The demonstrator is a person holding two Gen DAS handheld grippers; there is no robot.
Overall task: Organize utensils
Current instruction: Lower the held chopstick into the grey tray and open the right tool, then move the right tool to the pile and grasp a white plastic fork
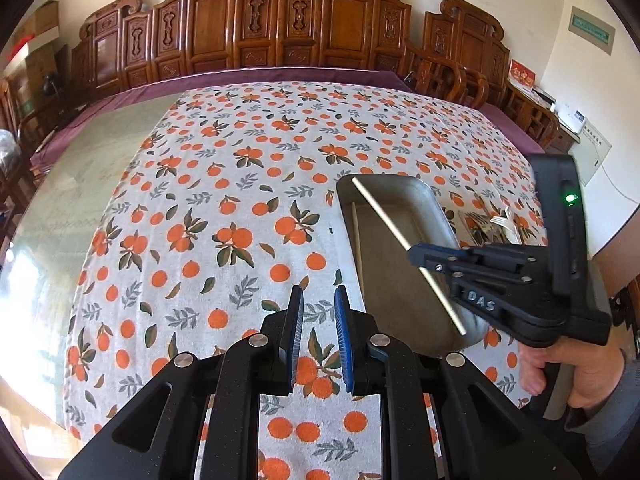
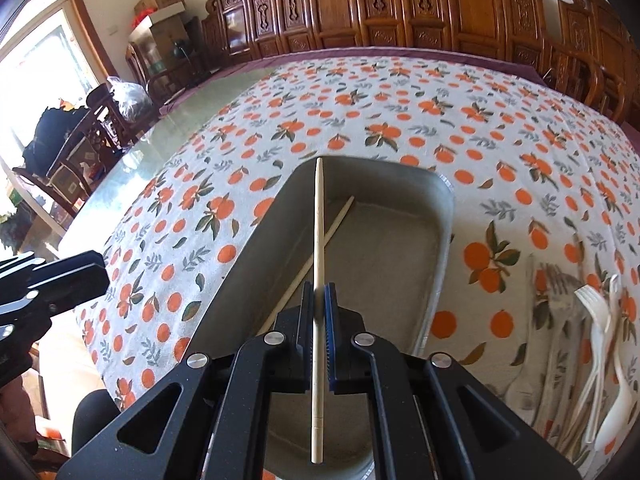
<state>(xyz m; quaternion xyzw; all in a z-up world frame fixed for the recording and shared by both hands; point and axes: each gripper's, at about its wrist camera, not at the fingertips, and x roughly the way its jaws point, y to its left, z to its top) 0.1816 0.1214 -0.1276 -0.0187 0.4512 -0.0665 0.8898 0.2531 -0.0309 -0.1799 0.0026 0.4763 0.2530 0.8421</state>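
My right gripper (image 2: 319, 294) is shut on a pale wooden chopstick (image 2: 318, 216), held above a grey metal tray (image 2: 445, 216). A second chopstick (image 2: 336, 220) lies slanted on the tray floor. In the left wrist view the right gripper (image 1: 418, 254) hangs over the tray (image 1: 400, 200) with the held chopstick (image 1: 380, 208) crossing it diagonally. My left gripper (image 1: 318, 320) hovers over the patterned cloth left of the tray, its jaws slightly apart with nothing between them. It also shows at the left edge of the right wrist view as the left gripper (image 2: 94, 270).
White plastic forks and spoons (image 2: 596, 320) and clear ones lie on the cloth right of the tray, seen also as forks (image 1: 500, 222). The orange-print tablecloth (image 1: 240, 200) covers the table. Carved wooden chairs (image 1: 280, 20) line the far edge. A person's hand (image 1: 580, 376) holds the right gripper.
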